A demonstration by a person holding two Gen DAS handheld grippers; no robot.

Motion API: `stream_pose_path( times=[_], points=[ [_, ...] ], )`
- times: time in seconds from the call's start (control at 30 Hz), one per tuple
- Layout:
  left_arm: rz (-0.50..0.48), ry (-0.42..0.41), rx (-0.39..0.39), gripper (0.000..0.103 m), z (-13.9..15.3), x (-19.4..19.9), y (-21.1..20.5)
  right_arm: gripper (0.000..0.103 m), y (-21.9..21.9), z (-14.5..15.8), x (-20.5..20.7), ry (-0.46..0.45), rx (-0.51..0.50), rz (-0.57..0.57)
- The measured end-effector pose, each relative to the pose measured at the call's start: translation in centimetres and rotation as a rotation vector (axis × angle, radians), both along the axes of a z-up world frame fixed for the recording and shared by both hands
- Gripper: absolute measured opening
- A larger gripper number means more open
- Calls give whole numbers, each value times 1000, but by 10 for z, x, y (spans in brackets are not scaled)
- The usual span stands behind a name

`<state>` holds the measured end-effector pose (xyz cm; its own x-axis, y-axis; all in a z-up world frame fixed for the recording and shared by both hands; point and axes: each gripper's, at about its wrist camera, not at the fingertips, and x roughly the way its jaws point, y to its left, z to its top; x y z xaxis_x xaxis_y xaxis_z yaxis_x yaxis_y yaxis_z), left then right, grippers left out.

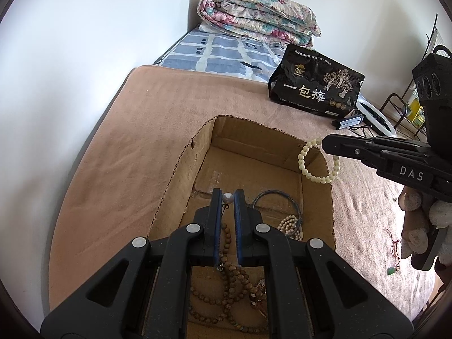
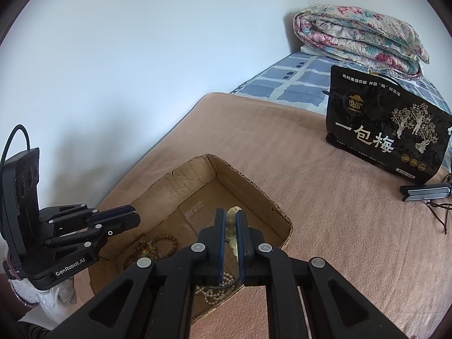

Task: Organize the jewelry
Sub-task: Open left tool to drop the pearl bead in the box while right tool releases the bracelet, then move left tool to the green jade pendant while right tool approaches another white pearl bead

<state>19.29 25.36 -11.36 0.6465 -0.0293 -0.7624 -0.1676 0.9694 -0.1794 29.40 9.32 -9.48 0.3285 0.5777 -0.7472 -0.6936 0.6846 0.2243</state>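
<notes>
The left claw [image 1: 228,197] is pinching a small pearl pendant [image 1: 227,197] between its tips, hanging over the open cardboard box [image 1: 180,169] on the bed [image 1: 118,141]. The right claw [image 2: 230,218] is gripping a cream bead bracelet [image 1: 308,163] above the box's far right corner. Brown wooden beads [image 1: 226,282] are lying on the box floor.

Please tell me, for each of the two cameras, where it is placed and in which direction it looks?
Left wrist: sits on the left gripper, looking down into the cardboard box; fingers pinch a pearl earring; the right gripper shows, holding a cream bead bracelet.
Right wrist: sits on the right gripper, above the box; the left gripper shows.
Shared: box, black snack bag, folded quilt.
</notes>
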Motion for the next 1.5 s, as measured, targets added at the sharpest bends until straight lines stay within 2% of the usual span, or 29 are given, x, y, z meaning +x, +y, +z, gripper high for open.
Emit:
stream_pose_path(
  times=[0.17,0.23,0.27,0.3,0.33,0.37,0.43,0.53,0.83,1.3,1.43,1.5],
  points=[
    [-3,1,4,6,-1,1,-1,8,1,-1,0,-4,0,-2],
    [-1,-4,6,6,-1,1,-1,27,1,1,-1,-15,-4,-6],
    [2,-3,12,7,-1,1,-2,32,0,2,-2,-25,-5,-8],
    [6,-1,18,20,-2,2,-3,38,0,4,-4,-35,-11,-11],
    [9,-1,17,41,-2,2,-2,45,0,5,-5,-44,-17,-15],
    [8,-6,12,47,-2,1,-2,51,0,6,-5,-51,-21,-17],
    [10,-7,16,50,-2,0,-3,74,-1,9,-7,-66,-24,-27],
    [6,-4,31,50,-1,-1,-5,86,-2,13,-10,-91,-24,-40],
    [3,-5,44,50,2,-6,-8,93,-5,22,-16,-123,-38,-57],
    [3,-18,41,50,22,-18,-18,95,-25,35,-25,-139,-41,-86],
    [5,-32,51,50,31,-23,-25,103,-35,45,-33,-166,-42,-103],
    [4,-36,53,50,34,-26,-29,103,-41,50,-38,-186,-44,-118]
  ],
)
